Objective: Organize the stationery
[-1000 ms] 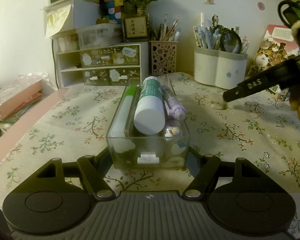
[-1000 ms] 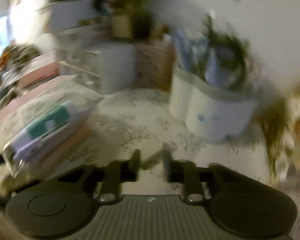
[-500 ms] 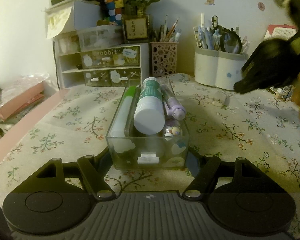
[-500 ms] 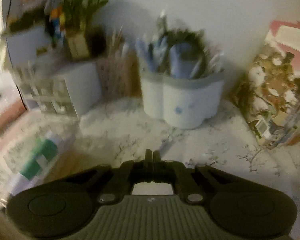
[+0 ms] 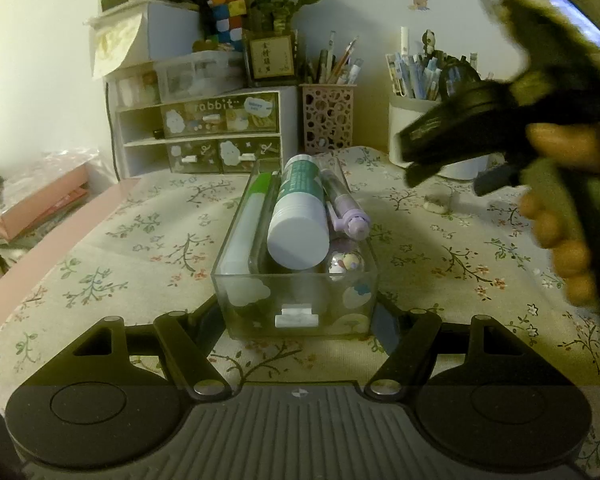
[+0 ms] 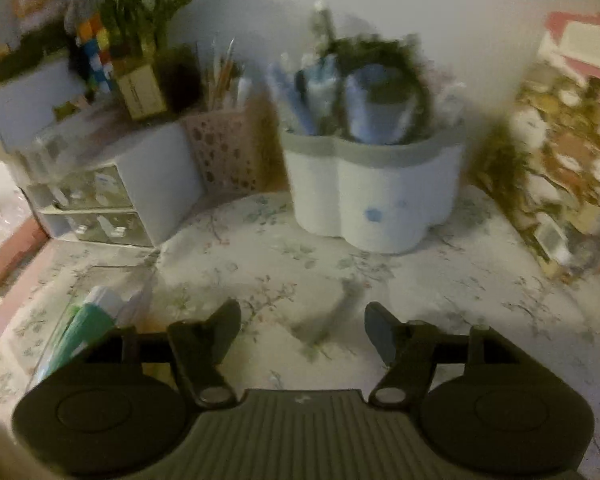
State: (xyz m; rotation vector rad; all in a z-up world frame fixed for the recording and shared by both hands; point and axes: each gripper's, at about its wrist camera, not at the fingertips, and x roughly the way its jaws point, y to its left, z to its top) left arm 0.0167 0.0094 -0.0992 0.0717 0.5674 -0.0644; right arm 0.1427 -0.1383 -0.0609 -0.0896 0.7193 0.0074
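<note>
A clear plastic box (image 5: 296,304) stands on the floral tablecloth between the fingers of my left gripper (image 5: 296,320), which is shut on its near end. It holds a green-and-white tube (image 5: 300,216), a green-capped marker (image 5: 248,224), a purple pen (image 5: 346,208) and a small ball. My right gripper (image 6: 302,330) is open and empty, hovering above the table to the right of the box; it also shows in the left wrist view (image 5: 440,160). A small blurred object (image 6: 332,320) lies on the cloth between its fingers, also in the left wrist view (image 5: 436,202).
At the back stand a white drawer unit (image 5: 204,132), a pink perforated pen cup (image 5: 328,118) and a white flower-shaped pen holder (image 6: 376,192) full of pens. Books (image 6: 568,168) lean at the right. A pink package (image 5: 40,208) lies at the left.
My right gripper has swung towards the middle of the table and opened from shut. The left gripper and the box have not moved.
</note>
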